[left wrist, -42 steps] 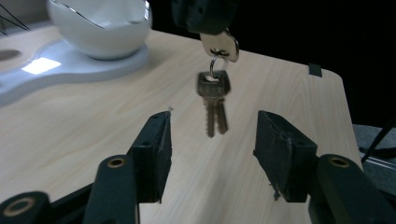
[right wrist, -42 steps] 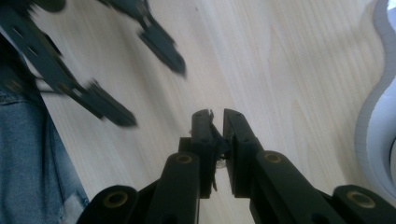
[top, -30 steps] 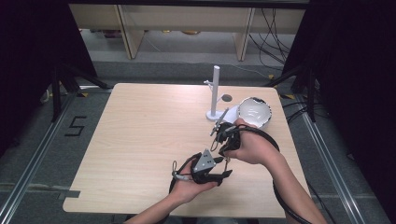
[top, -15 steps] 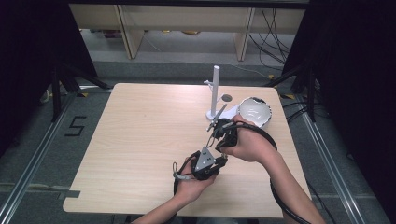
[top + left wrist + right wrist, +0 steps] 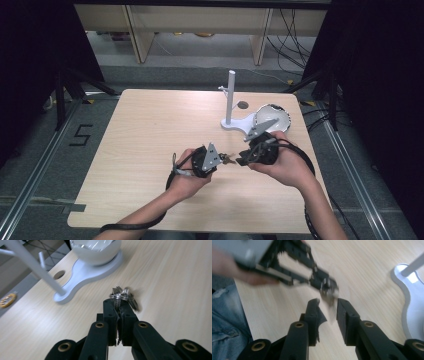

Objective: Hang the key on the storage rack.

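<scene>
Lower middle of the high view: both grippers sit nose to nose over the table (image 5: 140, 130), a bunch of keys (image 5: 229, 159) between them.
Left gripper: the left gripper (image 5: 119, 307) is clamped on the keys (image 5: 123, 295); in its own view the jaws are pressed together and the ring and blades stick out past the tips, a bit blurry.
Right gripper: the right gripper (image 5: 328, 305) has its jaws spread, nothing between them; the keys (image 5: 328, 290) hang just beyond its tips, centre of its view.
Other gripper seen from the right one: the left gripper comes in from the upper left, blurred.
Stand: a white stand (image 5: 231, 102) with an upright post, right of centre in the high view, well behind the grippers.
Bowl: a white bowl (image 5: 274, 116) sits on the stand's base, upper middle of the left gripper view (image 5: 96, 250).
</scene>
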Available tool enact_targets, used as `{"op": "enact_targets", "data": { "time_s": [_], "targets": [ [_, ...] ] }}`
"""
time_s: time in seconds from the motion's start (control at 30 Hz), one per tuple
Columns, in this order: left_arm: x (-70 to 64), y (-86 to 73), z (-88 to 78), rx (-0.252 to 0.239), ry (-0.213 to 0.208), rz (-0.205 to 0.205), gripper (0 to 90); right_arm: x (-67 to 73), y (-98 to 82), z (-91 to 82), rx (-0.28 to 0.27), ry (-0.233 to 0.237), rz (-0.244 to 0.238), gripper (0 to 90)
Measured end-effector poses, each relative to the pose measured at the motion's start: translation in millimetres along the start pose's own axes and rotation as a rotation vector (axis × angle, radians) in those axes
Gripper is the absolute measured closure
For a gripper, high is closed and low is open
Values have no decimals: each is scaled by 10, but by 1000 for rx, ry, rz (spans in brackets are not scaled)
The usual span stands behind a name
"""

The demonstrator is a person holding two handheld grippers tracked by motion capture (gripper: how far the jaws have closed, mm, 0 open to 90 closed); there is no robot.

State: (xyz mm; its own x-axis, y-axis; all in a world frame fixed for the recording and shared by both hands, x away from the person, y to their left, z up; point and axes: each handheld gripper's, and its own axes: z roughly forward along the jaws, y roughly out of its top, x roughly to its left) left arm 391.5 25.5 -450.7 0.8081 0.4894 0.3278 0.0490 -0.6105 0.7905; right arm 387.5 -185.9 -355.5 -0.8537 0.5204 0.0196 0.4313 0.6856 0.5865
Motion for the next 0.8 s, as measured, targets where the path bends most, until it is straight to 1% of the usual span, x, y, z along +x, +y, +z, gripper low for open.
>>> {"op": "enact_targets", "data": {
  "time_s": [0.03, 0.07, 0.1, 0.13, 0.17, 0.2, 0.23, 0.27, 0.3, 0.33, 0.37, 0.4, 0.43, 0.47, 0.5, 0.53, 0.57, 0.6, 0.63, 0.67, 0.7, 0.73, 0.8],
  "targets": [
    [72, -3, -29, 42, 4, 44, 855, 0, 0, 0, 0, 0, 0, 695],
    [167, -14, -53, 77, 25, 72, 855, -22, -175, -37, -25, -35, 29, 657],
    [167, -14, -53, 77, 25, 72, 854, -52, -254, -33, -55, -55, 17, 650],
    [219, -19, -61, 93, 30, 86, 854, -52, -254, -33, -55, -55, 17, 650],
    [264, -26, -65, 104, 31, 87, 854, -61, -331, -33, -54, -53, 47, 645],
    [364, -41, -63, 133, 22, 82, 854, -125, -489, 17, -111, -80, 38, 633],
    [364, -41, -63, 133, 22, 82, 854, -125, -489, 17, -111, -80, 38, 633],
    [412, -47, -58, 151, 22, 81, 854, -140, -565, 35, -126, -89, 63, 629],
    [461, -51, -56, 165, 29, 85, 854, -145, -638, 55, -144, -99, 111, 620],
    [507, -55, -52, 175, 31, 81, 854, -175, -776, 134, -200, -120, 126, 592],
    [558, -48, -57, 192, 32, 78, 854, -175, -776, 134, -200, -120, 126, 592],
    [604, -38, -64, 198, 41, 79, 854, -194, -903, 211, -240, -148, 154, 577],
    [650, -22, -77, 211, 46, 84, 854, -194, -903, 211, -240, -148, 154, 577],
    [690, -6, -91, 211, 51, 82, 854, -197, -960, 246, -269, -162, 174, 568],
    [724, 14, -109, 210, 62, 79, 854, -206, -1066, 315, -334, -181, 214, 553],
    [751, 35, -126, 213, 67, 78, 854, -206, -1066, 315, -334, -181, 214, 553],
    [774, 55, -142, 220, 67, 81, 854, -180, -1142, 367, -380, -195, 265, 551],
    [804, 81, -161, 221, 72, 87, 854, -180, -1142, 367, -380, -195, 265, 551],
    [816, 94, -171, 222, 77, 90, 853, -183, -1194, 394, -415, -220, 274, 551],
    [845, 123, -195, 232, 77, 94, 853, -176, -1262, 437, -471, -242, 291, 544],
    [864, 138, -209, 226, 81, 84, 853, -176, -1262, 437, -471, -242, 291, 544],
    [889, 155, -225, 225, 87, 84, 853, -158, -1293, 440, -474, -266, 309, 538],
    [929, 181, -242, 213, 94, 80, 853, -161, -1341, 468, -508, -266, 325, 530]
  ]
}}
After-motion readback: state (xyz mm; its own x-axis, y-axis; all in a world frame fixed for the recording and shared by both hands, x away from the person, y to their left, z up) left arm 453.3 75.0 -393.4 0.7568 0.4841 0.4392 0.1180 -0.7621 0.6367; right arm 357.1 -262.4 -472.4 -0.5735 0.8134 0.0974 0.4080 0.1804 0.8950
